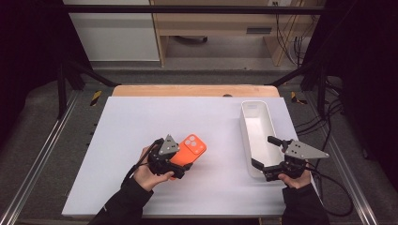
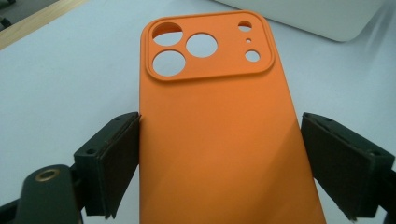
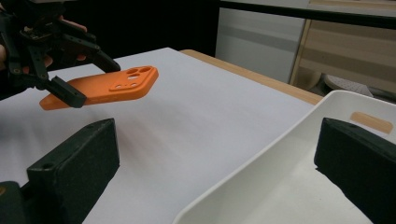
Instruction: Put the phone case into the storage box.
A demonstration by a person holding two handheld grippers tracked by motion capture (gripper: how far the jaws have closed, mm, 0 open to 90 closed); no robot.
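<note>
Near edge of desk (image 1: 117, 187): left gripper (image 2: 219, 158) has its 2 jaws clamped on the long sides of an orange phone case (image 2: 219, 140), approx at mid-length; left pad touches the case edge, right pad sits tight against it or nearly so. From the right gripper view the case is lifted clear of the desk, roughly level, camera-cutout end pointing away from the hand.

Handling, as a guess: case looks like thin soft silicone, empty, v. light; it'll likely flex or bow if squeezed hard across the width, and the matte skin should give decent friction, so light pressure is enough. Best hold is where it's taken now, on the side walls near the middle; the cutout end is weaker w/ 3 big holes.

Right gripper (image 1: 265, 157), a bit further to the right: jaws wide apart, straddling the near wall of the white bin (image 1: 248, 136), 1 jaw outside, 1 inside; pads not pressing on it as far as I can tell. Bin is long, narrow, looks empty, lying lengthwise away from the person, well apart from the case.

Beyond the desk: wooden strip at far edge (image 1: 195, 90); floor and furniture behind.
</note>
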